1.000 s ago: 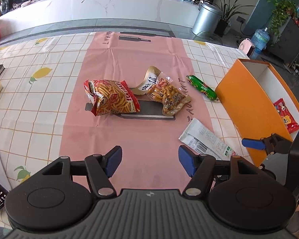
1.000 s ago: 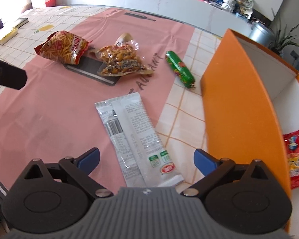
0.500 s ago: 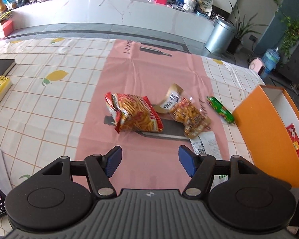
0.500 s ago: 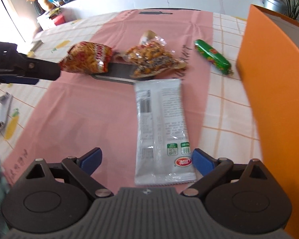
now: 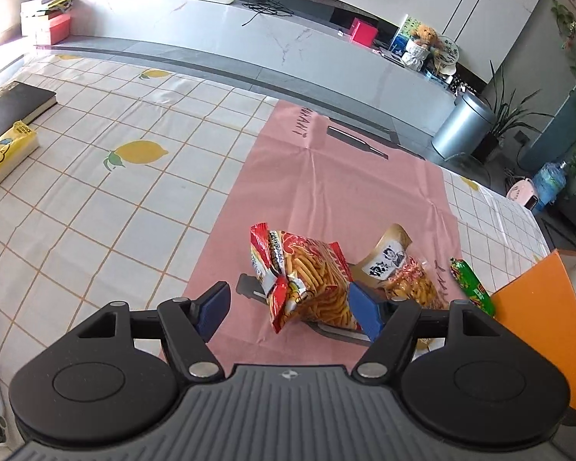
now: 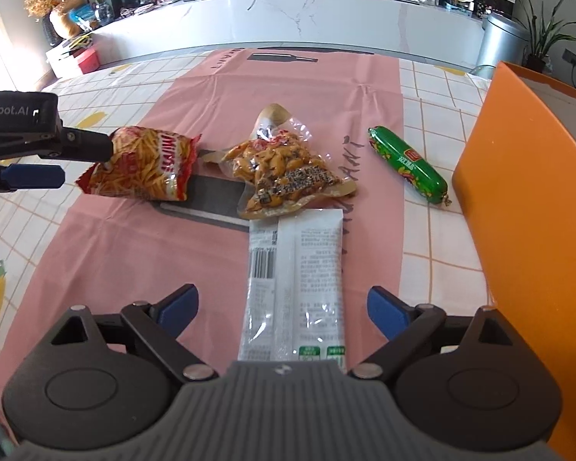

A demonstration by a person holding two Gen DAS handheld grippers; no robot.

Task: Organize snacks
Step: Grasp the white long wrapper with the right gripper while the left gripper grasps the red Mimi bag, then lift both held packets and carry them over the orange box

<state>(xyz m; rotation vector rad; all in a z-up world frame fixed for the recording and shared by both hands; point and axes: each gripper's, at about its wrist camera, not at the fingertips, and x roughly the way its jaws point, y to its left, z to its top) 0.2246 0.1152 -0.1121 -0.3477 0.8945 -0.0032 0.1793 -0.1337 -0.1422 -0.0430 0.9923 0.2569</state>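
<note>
A red bag of fry snacks point(image 5: 307, 280) point(image 6: 146, 165) lies on the pink mat. My left gripper point(image 5: 288, 315) is open, its fingers either side of the bag's near end; it also shows in the right wrist view point(image 6: 38, 161). A clear pack of nuts point(image 6: 284, 173) point(image 5: 411, 280) and a green sausage point(image 6: 407, 163) point(image 5: 472, 286) lie to the right. A white sachet point(image 6: 295, 284) lies between the open fingers of my right gripper point(image 6: 284, 311). The orange box point(image 6: 530, 207) point(image 5: 541, 326) stands at the right.
A black book point(image 5: 11, 107) and a yellow tissue pack point(image 5: 7, 151) lie at the table's far left. A grey bin point(image 5: 460, 126) and plants stand on the floor beyond the table. A white counter runs along the back.
My left gripper has moved forward and left until its fingers straddle the red bag. My right gripper has swung so the white sachet lines up between its fingers.
</note>
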